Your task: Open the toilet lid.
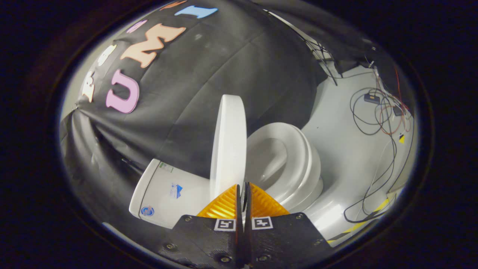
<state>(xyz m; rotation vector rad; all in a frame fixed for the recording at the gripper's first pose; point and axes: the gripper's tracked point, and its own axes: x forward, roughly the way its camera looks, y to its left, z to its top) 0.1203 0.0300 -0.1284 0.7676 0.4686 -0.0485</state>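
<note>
The white toilet lid [229, 142] stands raised and edge-on, just ahead of my fingertips, between the tank [164, 194] and the bowl. Beside it the white seat ring [300, 160] lies down on the bowl, whose inside [269, 160] is exposed. My gripper [242, 185] is shut, its two fingers nearly touching with only a thin slit between them. The fingertips sit right at the near end of the lid's edge; nothing is visibly pinched between them. The lid's near end is hidden behind the fingers.
The toilet stands on a pale grey floor [343, 157] against the black cloth wall [209, 74]. Loose cables and small boxes [377, 116] lie on the floor beyond the bowl. A yellow and black tape strip [369, 218] runs along the floor near the toilet's base.
</note>
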